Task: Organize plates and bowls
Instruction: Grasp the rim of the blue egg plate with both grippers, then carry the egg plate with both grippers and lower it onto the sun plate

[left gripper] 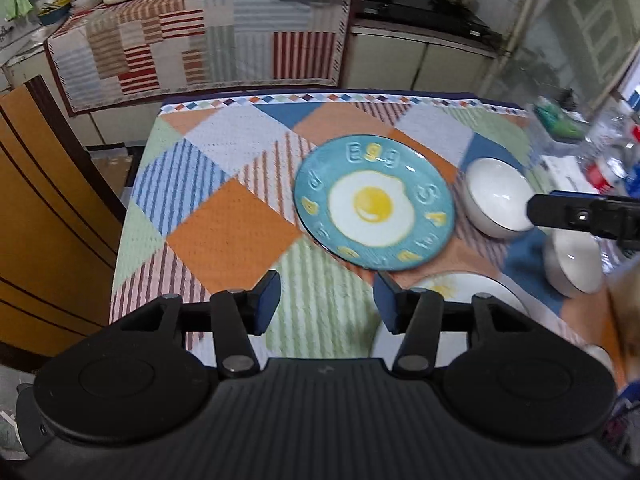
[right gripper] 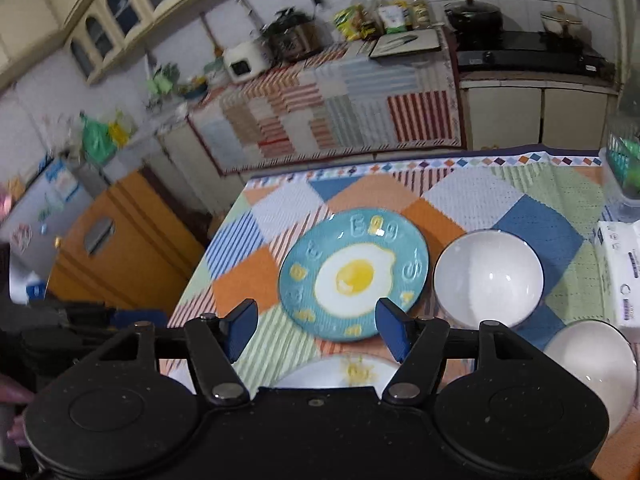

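Left gripper (left gripper: 326, 300) and right gripper (right gripper: 316, 330), fingers spread, empty, hovering above patchwork tablecloth (right gripper: 500, 196); teal egg plate (right gripper: 354, 274), two white bowls (right gripper: 488, 278); kitchen counter (right gripper: 340, 92) behind.

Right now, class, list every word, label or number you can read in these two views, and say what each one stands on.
"Egg": raised letters on the far rim of the teal fried-egg plate.
Other raised letters round that rim: too blurred to read.
White tissue pack: print too small to read.
Bottles on the counter: labels unreadable.
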The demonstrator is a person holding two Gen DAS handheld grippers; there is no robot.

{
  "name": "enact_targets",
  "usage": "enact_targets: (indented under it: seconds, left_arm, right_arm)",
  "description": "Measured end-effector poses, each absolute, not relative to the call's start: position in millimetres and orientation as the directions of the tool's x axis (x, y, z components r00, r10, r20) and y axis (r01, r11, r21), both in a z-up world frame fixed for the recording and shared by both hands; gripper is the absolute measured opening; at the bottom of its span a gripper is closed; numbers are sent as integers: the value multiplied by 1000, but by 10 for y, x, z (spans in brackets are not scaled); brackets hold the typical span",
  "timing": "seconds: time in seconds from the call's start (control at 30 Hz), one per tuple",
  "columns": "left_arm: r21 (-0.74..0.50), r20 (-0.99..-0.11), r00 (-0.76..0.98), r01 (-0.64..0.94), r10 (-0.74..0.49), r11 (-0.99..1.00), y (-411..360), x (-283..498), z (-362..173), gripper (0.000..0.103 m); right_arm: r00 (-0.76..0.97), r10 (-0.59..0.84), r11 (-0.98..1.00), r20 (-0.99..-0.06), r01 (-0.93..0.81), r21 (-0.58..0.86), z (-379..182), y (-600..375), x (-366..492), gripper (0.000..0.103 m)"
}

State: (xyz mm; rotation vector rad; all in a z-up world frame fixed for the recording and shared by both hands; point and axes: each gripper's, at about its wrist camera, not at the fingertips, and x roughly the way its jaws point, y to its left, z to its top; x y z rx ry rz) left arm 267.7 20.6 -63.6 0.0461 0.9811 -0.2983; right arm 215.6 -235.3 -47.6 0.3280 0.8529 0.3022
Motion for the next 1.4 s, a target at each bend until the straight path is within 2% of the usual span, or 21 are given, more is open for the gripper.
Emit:
enact_targets:
  seconds: [0.17, 0.23, 0.4, 0.57, 0.83, 0.9, 0.97, 1.0, 1.03, 1.13, 1.23, 1.3, 1.37, 1.4]
  left_arm:
    - [-59, -812, 544, 281, -210, 958, 160, 2899, -896, 58]
    - [-104, -809, 536, 273, -241, 956, 197, 2989, -1024, 62]
    - [-239, -792, 523, 212, -317, 948, 311, 3165, -1337, 62]
    - [-319, -777, 515, 173, -362, 932, 323, 3288, -1609, 62]
    - [-369, -757, 534, 126, -376, 921, 256, 3381, -1896, 58]
    - [-370, -760, 529, 124, -377, 921, 237, 3416, -1948, 52]
    - [-369, -762, 519, 142, -386, 919, 225, 3437, -1977, 46]
    - [-363, -762, 520, 149, -385, 920, 224, 3438, -1986, 43]
    - [-353, -765, 521, 153, -379, 923, 224, 3437, -1993, 39]
    - [-365, -762, 520, 149, -387, 919, 249, 3464, -2029, 36]
    - [-447, -727, 544, 89, -419, 890, 377, 3516, -2143, 32]
    - [-499, -715, 545, 41, -438, 865, 459, 3548, -2176, 28]
    - [-532, -709, 534, 23, -460, 846, 513, 3592, -2203, 25]
    - [-554, -705, 523, 14, -479, 832, 529, 3613, -2217, 18]
  right_arm:
    - [622, 382, 898, -683, -74, 434, -793, -2396, 2334, 70]
    - [594, 375, 898, -712, -42, 438, -962, -2398, 2416, 70]
    - [529, 374, 894, -762, 14, 449, -1343, -2365, 2554, 70]
    - [536, 373, 882, -758, 48, 468, -1625, -2381, 2623, 69]
    - [571, 369, 868, -733, 71, 492, -1888, -2337, 2692, 67]
    - [586, 369, 859, -722, 81, 505, -1914, -2347, 2710, 62]
    - [586, 342, 873, -735, 92, 479, -1928, -2347, 2746, 41]
    - [585, 320, 885, -745, 96, 456, -1927, -2342, 2763, 38]
    - [584, 315, 889, -748, 93, 448, -1931, -2346, 2776, 36]
    - [587, 304, 890, -750, 106, 444, -1974, -2384, 2789, 32]
    - [600, 289, 891, -746, 118, 439, -2040, -2416, 2806, 28]
    - [608, 287, 880, -740, 139, 455, -2072, -2439, 2844, 19]
    - [611, 290, 868, -737, 156, 471, -2079, -2454, 2847, 19]
    - [608, 295, 874, -737, 142, 466, -2076, -2444, 2850, 19]
